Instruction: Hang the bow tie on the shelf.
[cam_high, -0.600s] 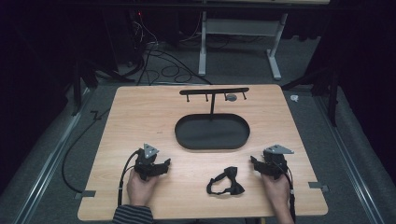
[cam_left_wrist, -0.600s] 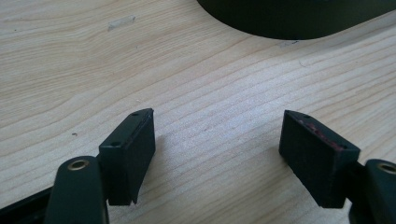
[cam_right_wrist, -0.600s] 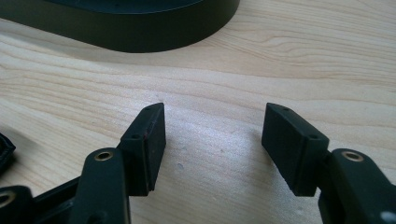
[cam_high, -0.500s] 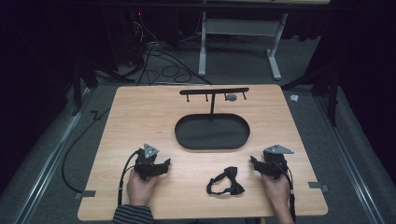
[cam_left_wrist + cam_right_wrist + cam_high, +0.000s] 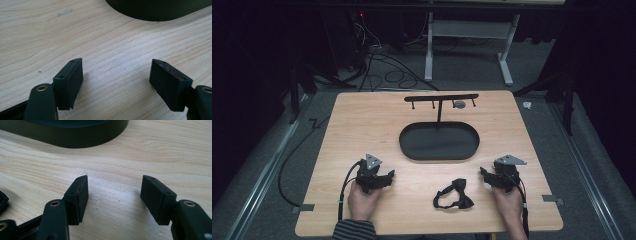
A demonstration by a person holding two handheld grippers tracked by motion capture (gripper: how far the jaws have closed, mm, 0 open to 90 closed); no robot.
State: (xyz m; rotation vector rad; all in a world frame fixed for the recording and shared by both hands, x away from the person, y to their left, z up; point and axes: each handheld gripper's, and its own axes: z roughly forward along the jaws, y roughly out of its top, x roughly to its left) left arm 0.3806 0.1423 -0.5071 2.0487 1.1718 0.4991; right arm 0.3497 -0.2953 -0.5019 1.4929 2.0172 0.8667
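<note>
Both tongs rest low on the wooden tabletop [image 5: 362,120], jaws spread, nothing between them. Left tongs [image 5: 388,176] and right tongs [image 5: 483,173] flank a black strap [image 5: 453,196], which lies nearer the right. Black oval tray [image 5: 439,155] sits beyond.

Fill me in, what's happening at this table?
A person rests both hands on the wooden table, a tool in each. The left tool and right tool both sit open with nothing between the jaws. A black bow tie lies untouched between them, nearer the right one. Behind it stands a black oval tray with a hook rack. No grasp has started yet.
</note>
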